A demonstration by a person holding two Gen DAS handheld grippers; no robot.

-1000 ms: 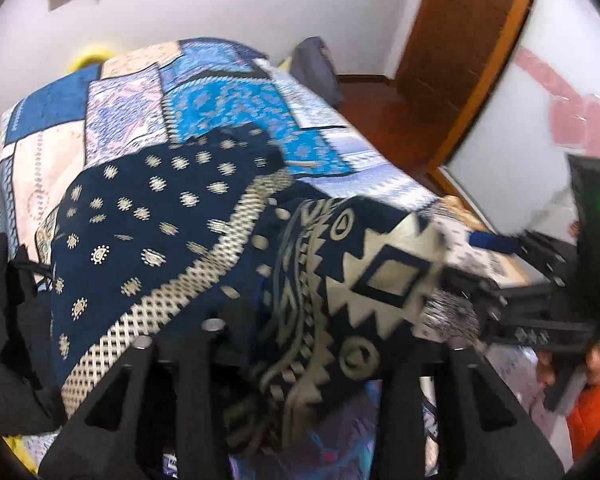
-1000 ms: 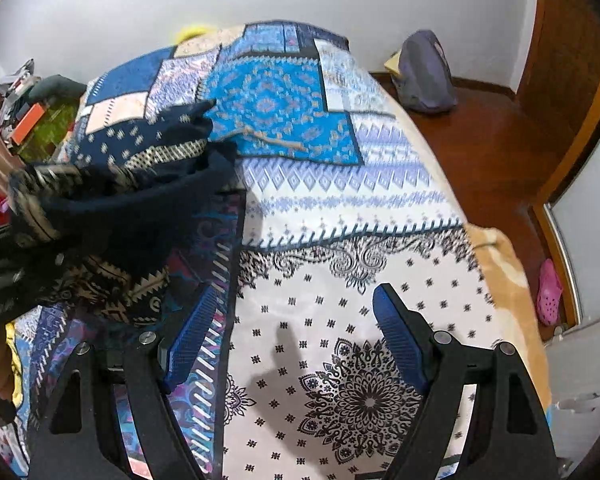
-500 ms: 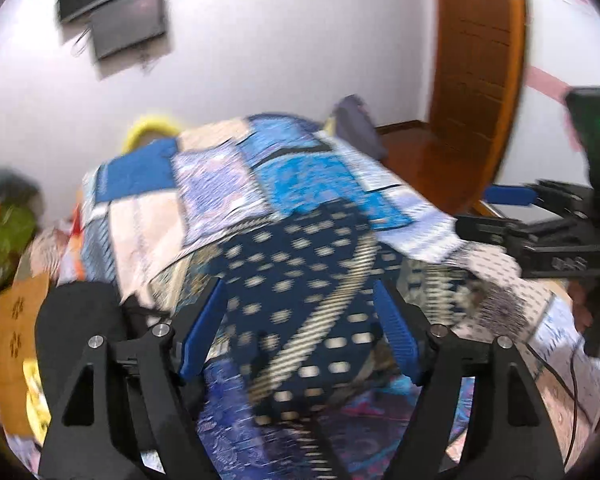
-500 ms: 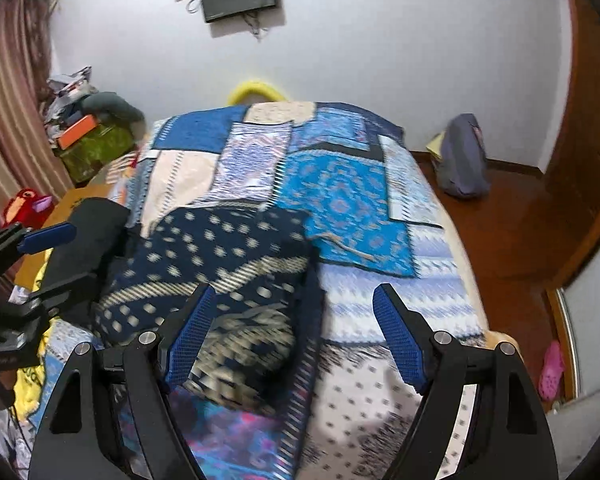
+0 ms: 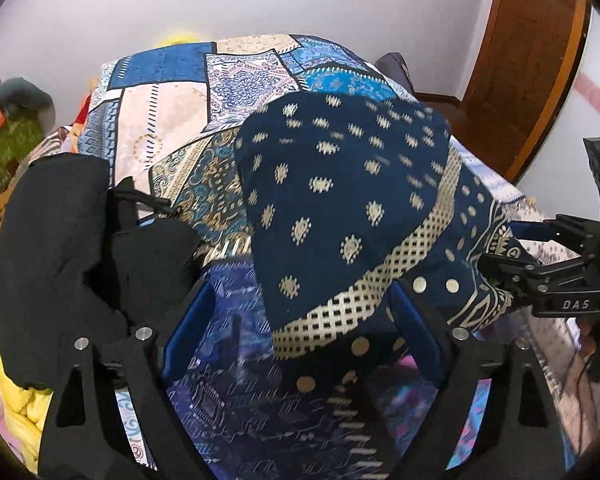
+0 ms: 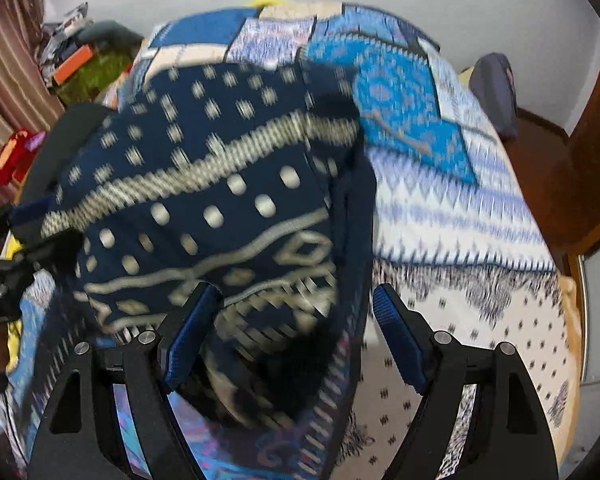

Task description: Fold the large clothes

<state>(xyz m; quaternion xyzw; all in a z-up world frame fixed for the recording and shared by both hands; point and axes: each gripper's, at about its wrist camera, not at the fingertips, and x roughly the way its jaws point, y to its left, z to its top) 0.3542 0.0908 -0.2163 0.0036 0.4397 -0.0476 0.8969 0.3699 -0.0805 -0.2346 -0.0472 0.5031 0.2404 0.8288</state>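
One large navy woven cloth with cream motifs and a checkered cream band point(image 5: 340, 208), humped in soft folds on the patchwork-print bedspread point(image 5: 172, 120), near its foot end. Two black tongs with ribbed blue pads: left gripper point(image 5: 300, 336) spread wide with the cloth's edge lying between the fingers, ungripped; right gripper point(image 6: 296, 340) likewise wide, cloth bulging between (blurred there). One crumpled matte black garment point(image 5: 60, 240) beside the cloth.

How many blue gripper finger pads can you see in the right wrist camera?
2. One blue rubber pad sits lower left against the navy patterned garment; the other blue pad stands lower right above the white patterned bedspread.
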